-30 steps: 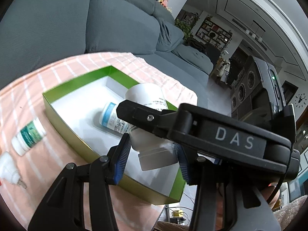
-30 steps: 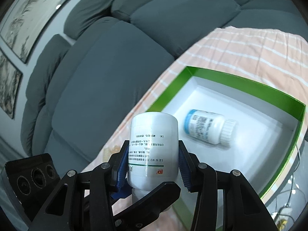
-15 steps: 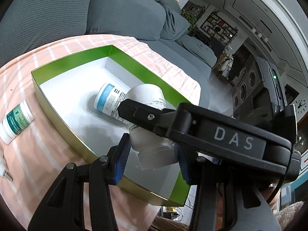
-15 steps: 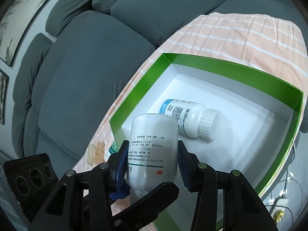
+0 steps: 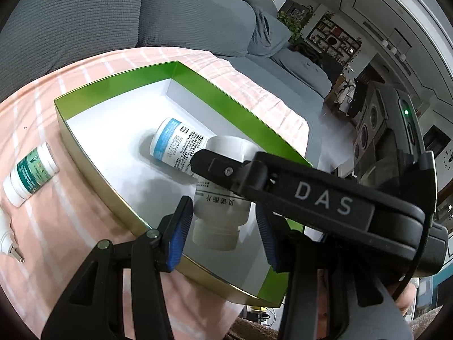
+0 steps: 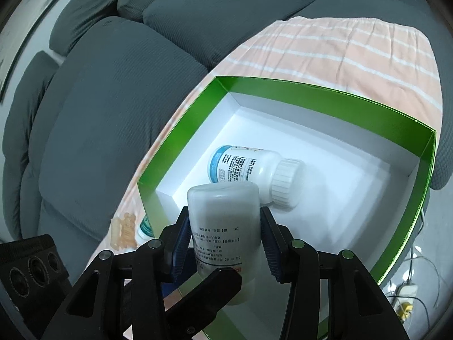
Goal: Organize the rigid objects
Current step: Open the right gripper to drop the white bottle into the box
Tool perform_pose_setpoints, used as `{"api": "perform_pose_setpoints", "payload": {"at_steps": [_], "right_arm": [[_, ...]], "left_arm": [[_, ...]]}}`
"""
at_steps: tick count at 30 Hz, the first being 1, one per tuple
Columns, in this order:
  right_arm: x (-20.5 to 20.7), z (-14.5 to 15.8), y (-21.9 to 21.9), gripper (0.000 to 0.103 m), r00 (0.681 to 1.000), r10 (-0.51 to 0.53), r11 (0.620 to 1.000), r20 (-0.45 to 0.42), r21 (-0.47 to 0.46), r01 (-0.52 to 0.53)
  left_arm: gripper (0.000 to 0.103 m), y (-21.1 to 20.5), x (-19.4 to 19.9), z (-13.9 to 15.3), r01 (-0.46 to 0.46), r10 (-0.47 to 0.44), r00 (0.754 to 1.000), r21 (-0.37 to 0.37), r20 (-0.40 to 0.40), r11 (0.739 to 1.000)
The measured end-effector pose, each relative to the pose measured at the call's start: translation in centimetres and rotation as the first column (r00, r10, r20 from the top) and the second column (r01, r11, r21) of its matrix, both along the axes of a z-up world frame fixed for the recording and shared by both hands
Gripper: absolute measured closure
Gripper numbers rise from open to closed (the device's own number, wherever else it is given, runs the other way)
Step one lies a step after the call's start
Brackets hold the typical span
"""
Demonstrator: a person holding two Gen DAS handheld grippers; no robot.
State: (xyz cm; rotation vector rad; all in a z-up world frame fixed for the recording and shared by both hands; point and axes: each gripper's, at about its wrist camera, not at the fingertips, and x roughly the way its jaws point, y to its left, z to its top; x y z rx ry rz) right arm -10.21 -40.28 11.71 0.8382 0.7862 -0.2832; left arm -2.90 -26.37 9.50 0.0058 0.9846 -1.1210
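- Right gripper (image 6: 225,240) clamps a white bottle (image 6: 225,226) base-forward over the green box (image 6: 334,104), near corner; presumably to lay it beside the blue-label bottle (image 6: 243,167).
- Left gripper (image 5: 223,229) brackets the same bottle's cap end; pad contact is unclear, so cannot tell if it grips.
- Green-label bottle (image 5: 29,177) lies outside, left.
- Held bottle's cap is hidden in the right view.

White letters "DAS" stand on the right claw (image 5: 223,198) body, crossing just beyond the left claw's blue pads (image 5: 178,238). Bottle labels carry print too small to read.
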Motion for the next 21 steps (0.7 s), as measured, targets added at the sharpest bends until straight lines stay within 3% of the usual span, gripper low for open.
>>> {"api": "perform_pose_setpoints", "payload": {"at_steps": [12,17,21], "right_arm": [[0.1,0.1,0.2,0.053,0.998,-0.038,0.997,-0.051,-0.064,0.035],[-0.3,0.5,0.1,0.053,0.996,-0.068,0.995,-0.057,-0.077,0.064],[-0.7,1.0,0.1,0.053,0.993,-0.096,0.992,-0.062,-0.093,0.09]], "left_arm": [[0.056,0.4,-0.2,0.5,-0.05,0.049,0.999,0.04,0.018,0.998],[0.045,1.8,-0.4,1.3,-0.071,0.071,0.997,0.001,0.007,0.997],[0.037,2.8,-0.8,1.9,-0.112,0.112,0.993,0.003,0.041,0.994]]}}
